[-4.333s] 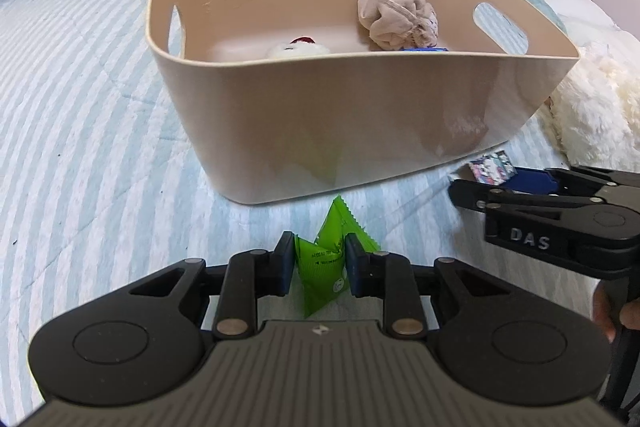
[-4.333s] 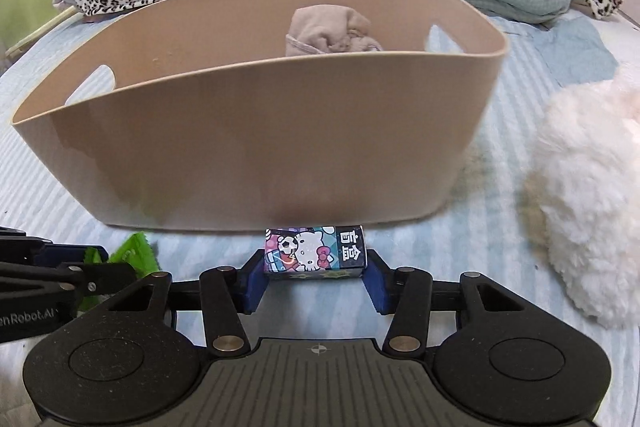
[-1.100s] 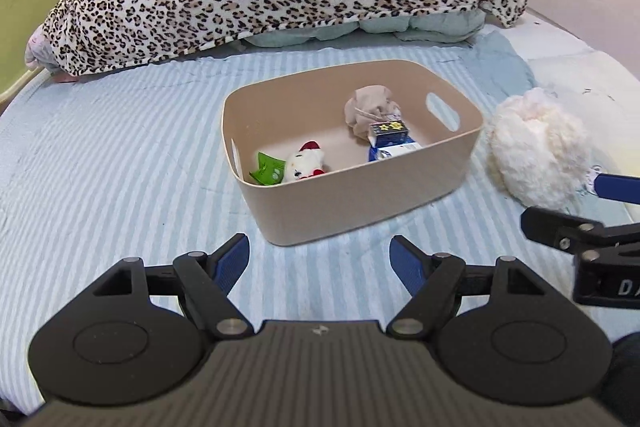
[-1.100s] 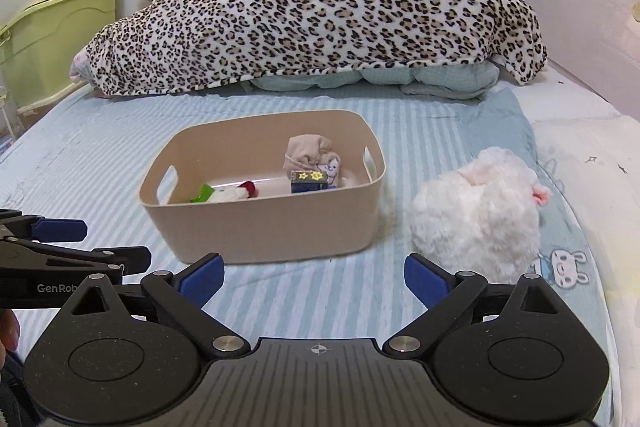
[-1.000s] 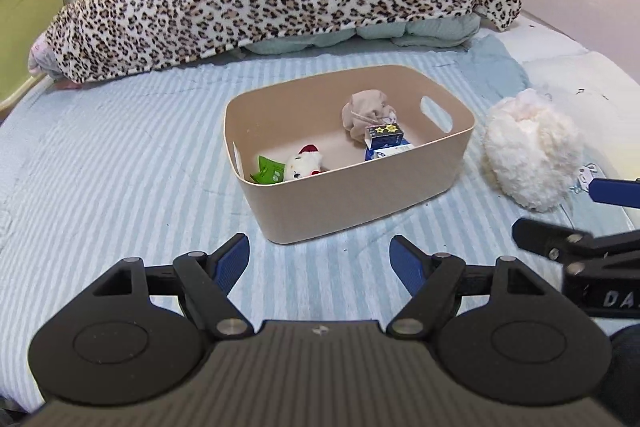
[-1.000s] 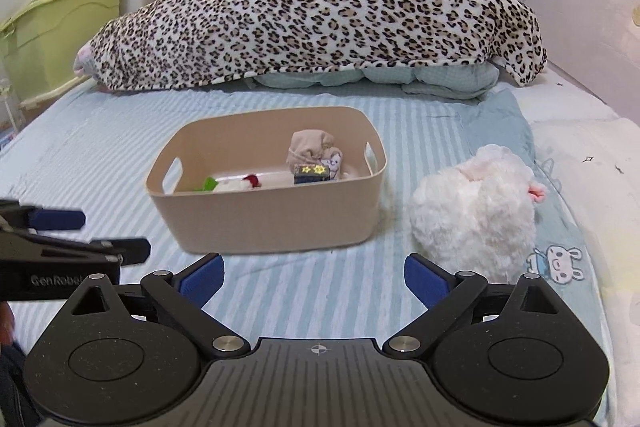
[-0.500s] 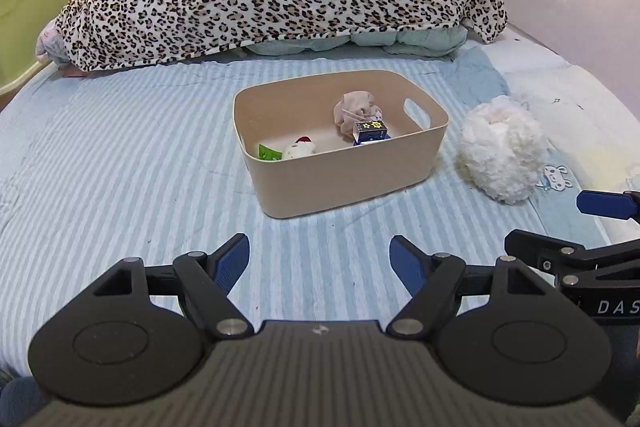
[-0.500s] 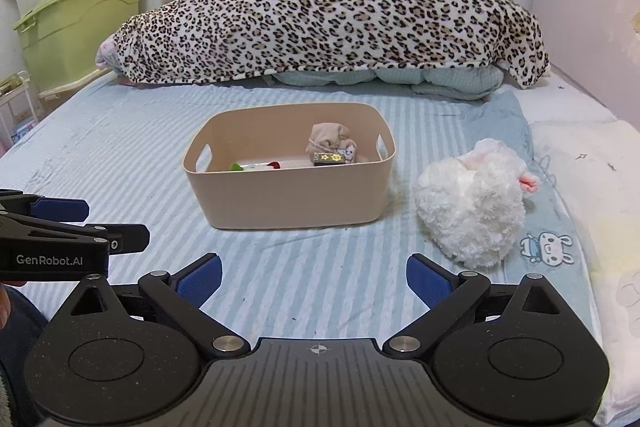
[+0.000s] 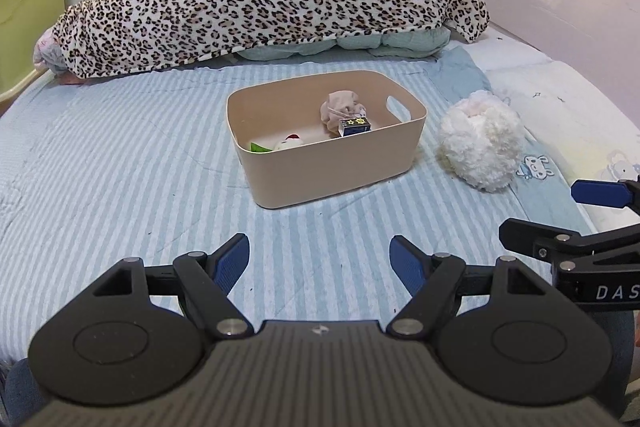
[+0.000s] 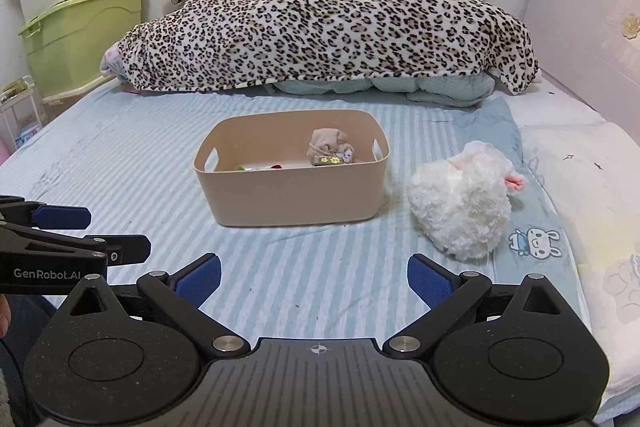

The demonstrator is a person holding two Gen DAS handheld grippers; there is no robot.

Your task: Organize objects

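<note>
A beige plastic bin [image 9: 340,167] [image 10: 296,191] stands on the striped bed, well ahead of both grippers. Inside it lie a crumpled beige cloth [image 9: 340,107] [image 10: 328,141], a small dark box with stars [image 9: 355,125] [image 10: 329,160], a white and red plush toy [image 9: 289,142] and a green packet [image 9: 259,147]. My left gripper [image 9: 319,262] is open and empty, low over the sheet. My right gripper [image 10: 314,277] is open and empty too. Each gripper shows at the edge of the other's view.
A fluffy white plush [image 9: 482,145] [image 10: 464,205] lies right of the bin. A leopard-print blanket [image 10: 328,27] is heaped at the far end of the bed. Green and cream storage boxes [image 10: 76,11] stand at the left. A pink headboard panel [image 10: 588,39] is at the right.
Both grippers let go of the green packet and the small box, which now lie in the bin. Both have opened and drawn back from the bin, which looks smaller.
</note>
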